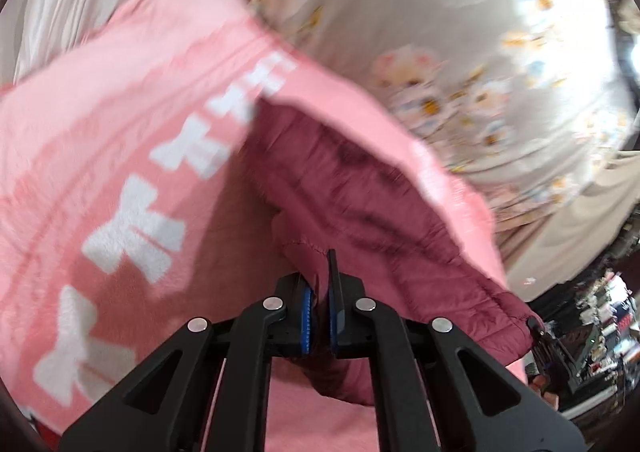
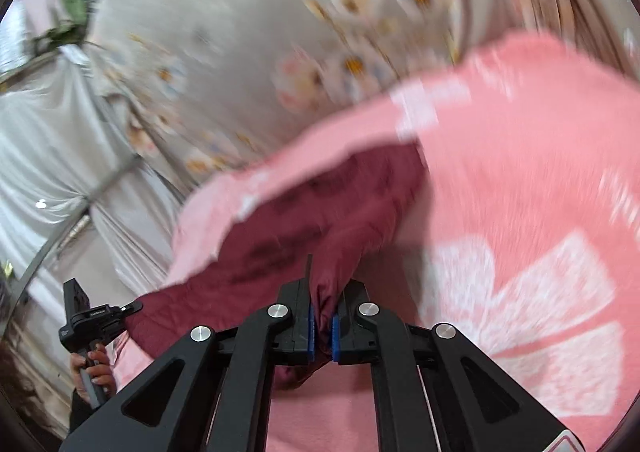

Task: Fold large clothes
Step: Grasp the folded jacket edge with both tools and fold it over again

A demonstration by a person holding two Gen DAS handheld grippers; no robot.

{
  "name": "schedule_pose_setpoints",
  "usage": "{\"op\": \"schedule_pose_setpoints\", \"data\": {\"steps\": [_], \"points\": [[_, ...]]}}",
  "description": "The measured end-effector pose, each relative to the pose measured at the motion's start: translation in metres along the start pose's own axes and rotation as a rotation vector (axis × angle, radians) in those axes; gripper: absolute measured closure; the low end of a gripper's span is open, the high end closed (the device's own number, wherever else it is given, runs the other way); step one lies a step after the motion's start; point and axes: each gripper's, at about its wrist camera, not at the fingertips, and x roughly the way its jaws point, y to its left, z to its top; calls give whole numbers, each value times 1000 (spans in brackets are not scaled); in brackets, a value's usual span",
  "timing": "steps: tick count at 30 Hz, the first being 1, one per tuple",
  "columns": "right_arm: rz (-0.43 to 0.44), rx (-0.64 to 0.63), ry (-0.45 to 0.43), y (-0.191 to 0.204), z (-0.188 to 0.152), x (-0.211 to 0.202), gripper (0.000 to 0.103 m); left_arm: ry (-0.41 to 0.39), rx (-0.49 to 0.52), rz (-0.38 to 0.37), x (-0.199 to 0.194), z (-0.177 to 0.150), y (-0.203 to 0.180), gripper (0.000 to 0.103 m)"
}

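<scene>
Jaws of left gripper (image 1: 319, 316) and right gripper (image 2: 321, 322) clamped on maroon jacket (image 1: 360, 187) (quilted), pink blanket (image 1: 100, 131) beneath

Both wrist views are evenly lit by soft, bright daylight with no hard shadows. Strong motion blur smears the pink blanket (image 1: 120, 123) and the flowered sheet (image 1: 440, 51) behind it; the white shapes on the pink fabric are streaked. Only the black claw arms at the bottom stay sharp. A darker shade sits under the lifted maroon garment (image 2: 304, 211). The fisheye lens bends everything near the rim, and a dark circular border cuts the corners. A small overexposed patch glares at the left view's right edge.
</scene>
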Motion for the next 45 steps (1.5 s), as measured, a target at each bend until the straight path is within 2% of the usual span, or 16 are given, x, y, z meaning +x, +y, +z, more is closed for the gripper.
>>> {"op": "schedule_pose_setpoints", "data": {"steps": [4, 7, 10, 12, 17, 21, 22, 28, 32, 35, 45], "points": [[57, -31, -168, 23, 25, -60, 98, -109, 37, -58, -59, 13, -31, 98], [108, -13, -289, 30, 44, -88, 98, -194, 66, -78, -88, 28, -51, 98], [106, -11, -340, 34, 61, -88, 98, -221, 108, -45, -85, 42, -64, 98], [30, -42, -315, 32, 68, -66, 98, -194, 111, 3, -64, 52, -66, 98], [-104, 10, -178, 0, 77, 17, 98, -36, 68, 162, 42, 81, -46, 98], [-224, 46, -85, -30, 78, 94, 98, 44, 69, 268, 121, 91, -34, 97], [-241, 55, -66, -36, 77, 109, 98, 64, 81, 311, 145, 94, -32, 97], [-341, 140, 45, -85, 70, 195, 98, 148, 130, 435, 225, 96, -18, 95], [-400, 145, 94, -104, 58, 228, 98, 202, 102, 453, 260, 87, 3, 94], [-421, 144, 122, -115, 48, 245, 98, 210, 92, 447, 272, 79, 13, 93], [-408, 185, 141, -133, 34, 260, 99, 130, 141, 431, 283, 64, 12, 93]]}}
